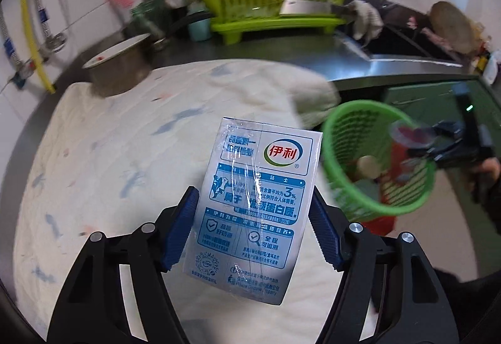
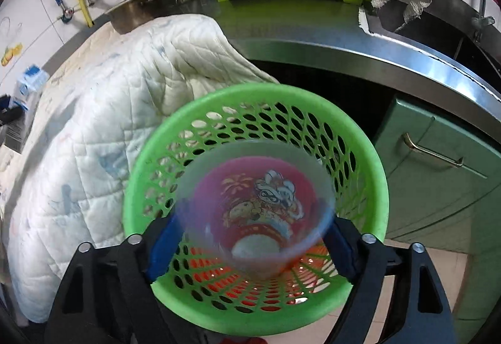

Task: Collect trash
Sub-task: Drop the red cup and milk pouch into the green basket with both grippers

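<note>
Counter edge (image 2: 391, 53) beside basket (image 2: 369, 156)

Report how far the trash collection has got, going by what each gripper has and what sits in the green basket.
Done: the green basket already holds at least one round pale item. In hand: the left gripper grips a milk carton over the quilt; the plastic cup sits between the right gripper's wide jaws above the basket. Left: cup and carton both still have to go in.

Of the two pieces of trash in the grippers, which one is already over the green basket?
The translucent plastic cup at the right gripper; it hangs above the green basket, while the milk carton is over the quilt.
</note>
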